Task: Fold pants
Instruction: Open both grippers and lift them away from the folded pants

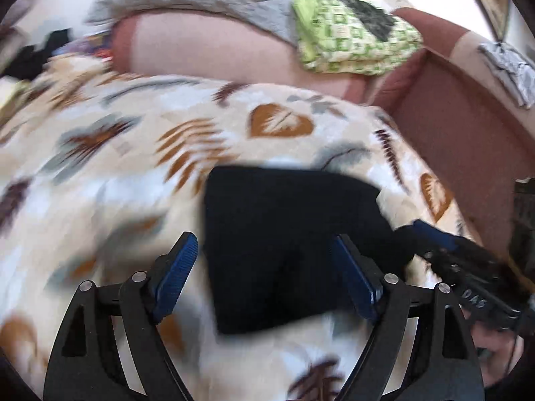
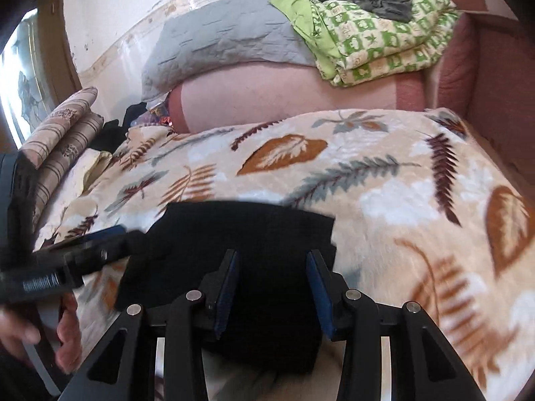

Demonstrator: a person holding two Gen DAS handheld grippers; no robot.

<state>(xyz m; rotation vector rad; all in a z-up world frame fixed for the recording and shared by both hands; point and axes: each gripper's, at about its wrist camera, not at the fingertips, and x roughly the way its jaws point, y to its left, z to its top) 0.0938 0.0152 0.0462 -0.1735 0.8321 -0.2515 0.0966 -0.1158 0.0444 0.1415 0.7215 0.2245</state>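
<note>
The black pants (image 1: pixel 287 244) lie folded into a compact block on the leaf-print blanket (image 1: pixel 133 153). My left gripper (image 1: pixel 264 260) hovers over their near half, open wide, with nothing pressed between its blue pads (image 1: pixel 177 267). In the right wrist view the pants (image 2: pixel 234 234) sit under my right gripper (image 2: pixel 274 270). Its jaws stand partly apart above the cloth, and the pads do not seem to press on it. The right gripper (image 1: pixel 434 237) reaches in at the pants' right edge. The left gripper (image 2: pixel 110 234) comes in from the left, with a hand (image 2: pixel 67 334) below it.
A pink sofa back (image 2: pixel 284 97) runs behind the blanket, with a grey quilted cover (image 2: pixel 227 36) and a folded green patterned quilt (image 2: pixel 384 40) on top. Striped cushions (image 2: pixel 63 133) and dark clothes (image 2: pixel 110 133) lie at the left. The sofa arm (image 2: pixel 495 77) rises at the right.
</note>
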